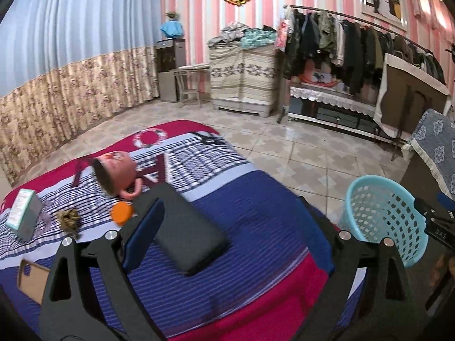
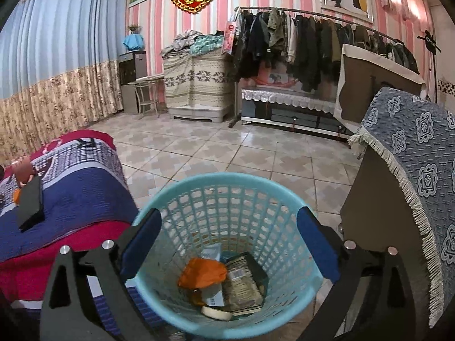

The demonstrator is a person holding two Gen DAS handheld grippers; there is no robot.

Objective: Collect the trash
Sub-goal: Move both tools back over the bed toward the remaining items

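We're at the drop-off, and our right gripper hangs over the blue basket with its fingers spread wide and nothing between them. So that piece reads as delivered, and we'd call this the pause between one pickup and the next.

Down in the basket there's an orange wrapper, a dark packet, a small white box and a white disc, all piled at the bottom. Plenty of room above them.

Over on the bed, our left gripper is released too, fingers wide and empty, hovering over a black case that lies between them but isn't pinched. Beyond it we see an orange cap, a dried brown clump, a small carton, a pink cup on its side and a tan card.

Next, we'd pick which of these is trash, likely the clump or the cap, then close on it and carry it right to the basket, which stands on the floor just beside the bed.
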